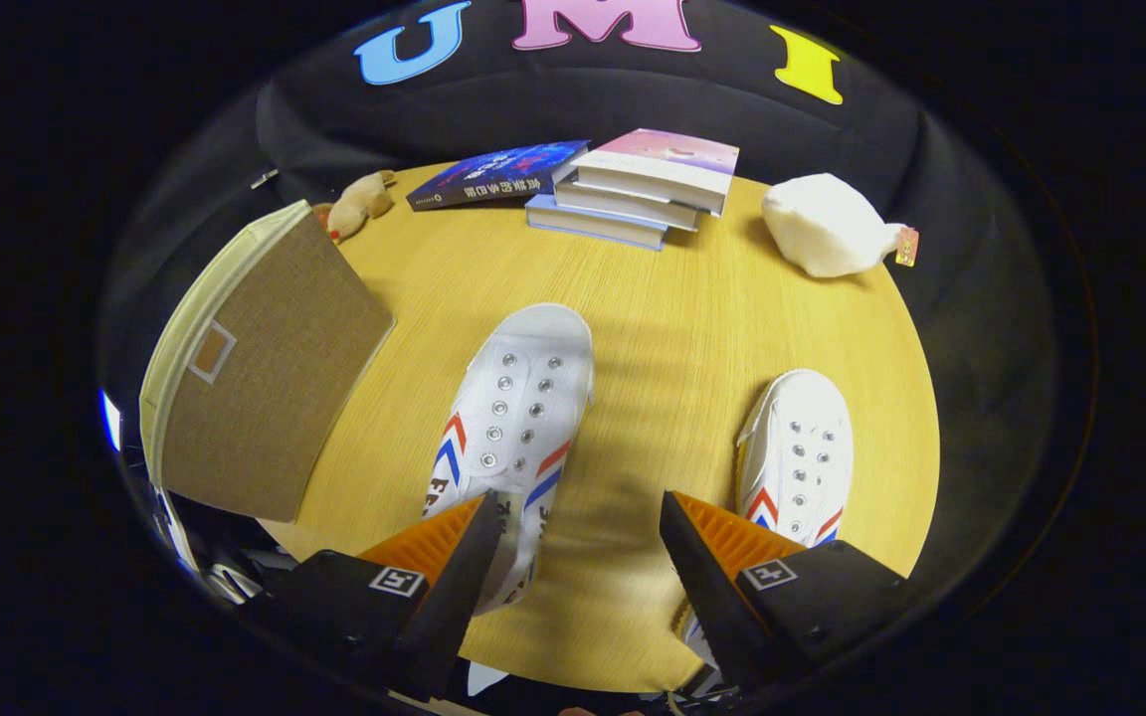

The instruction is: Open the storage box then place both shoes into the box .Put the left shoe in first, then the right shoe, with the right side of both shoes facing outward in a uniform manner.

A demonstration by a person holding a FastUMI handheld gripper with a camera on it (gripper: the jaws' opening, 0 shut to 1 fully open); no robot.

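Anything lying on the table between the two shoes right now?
No. In the gripper view, only bare wooden table lies between the left-hand shoe and the right-hand shoe. The gripper hangs above that gap, jaws open, holding nothing.

A wood-grain table (692, 328), matt and finely lined, carries two white canvas shoes: the left shoe (518, 418), at eleven o'clock from the gripper (578, 537), and the right shoe (797, 457), at one o'clock, both with shiny metal eyelets. At ten o'clock the storage box (265, 388) shows coarse woven cloth with smooth pale trim. At twelve o'clock lie paper books (633, 184), their covers glossy. A soft, matt white plush toy (822, 239) sits at one o'clock. The gripper's spread fingers (434, 542) show ribbed plastic faces.
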